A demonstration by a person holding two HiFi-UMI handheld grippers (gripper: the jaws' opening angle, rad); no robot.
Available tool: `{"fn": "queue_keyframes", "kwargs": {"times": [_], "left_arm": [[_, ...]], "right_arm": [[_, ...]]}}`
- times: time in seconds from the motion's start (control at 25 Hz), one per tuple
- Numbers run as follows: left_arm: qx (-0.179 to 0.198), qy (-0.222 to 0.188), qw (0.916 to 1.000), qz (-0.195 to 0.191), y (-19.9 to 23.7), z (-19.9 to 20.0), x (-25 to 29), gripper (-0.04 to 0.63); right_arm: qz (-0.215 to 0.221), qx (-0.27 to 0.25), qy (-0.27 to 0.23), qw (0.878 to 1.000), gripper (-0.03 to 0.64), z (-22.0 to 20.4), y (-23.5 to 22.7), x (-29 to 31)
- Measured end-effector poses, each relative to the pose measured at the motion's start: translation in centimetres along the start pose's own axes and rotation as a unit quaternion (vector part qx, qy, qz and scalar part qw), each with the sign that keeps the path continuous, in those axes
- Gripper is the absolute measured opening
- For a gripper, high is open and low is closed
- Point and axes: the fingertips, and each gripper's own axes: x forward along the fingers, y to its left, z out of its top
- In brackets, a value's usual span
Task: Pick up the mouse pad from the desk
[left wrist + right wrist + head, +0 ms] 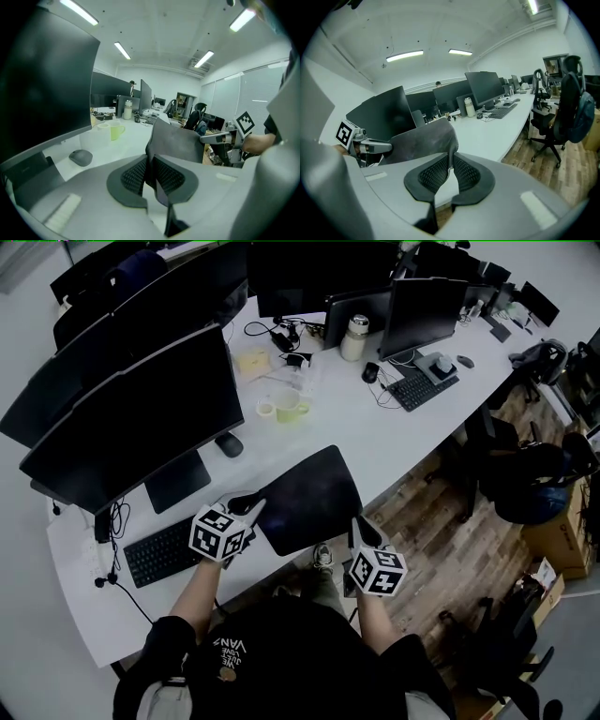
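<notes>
The dark mouse pad [305, 495] hangs lifted over the front edge of the white desk [384, 437], held by its two near corners. My left gripper [249, 509] is shut on its left near corner, the pad's edge [176, 140] pinched between the ribbed pads. My right gripper [361, 529] is shut on the right near corner, where the grey sheet [424, 140] rises from the closed jaws. Across the pad, each gripper view shows the other gripper: the right gripper [225, 137], the left gripper [382, 147].
Two large monitors [131, 423] stand at the left, with a black keyboard [159, 554] and a mouse [229, 443] below them. A green mug [289, 407], a white bottle [354, 337] and more monitors sit farther back. Office chairs [530, 479] stand at the right.
</notes>
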Motion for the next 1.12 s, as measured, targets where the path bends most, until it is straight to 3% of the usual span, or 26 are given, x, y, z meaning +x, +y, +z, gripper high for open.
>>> {"fn": "queue_keyframes", "kwargs": {"times": [1.12], "left_arm": [[-0.025, 0.016, 0.999, -0.033, -4.8, -6.4, -1.7, 0.044]], "right_arm": [[-0.037, -0.009, 0.041, 0.998, 0.038, -6.6, -0.7, -4.8]]}}
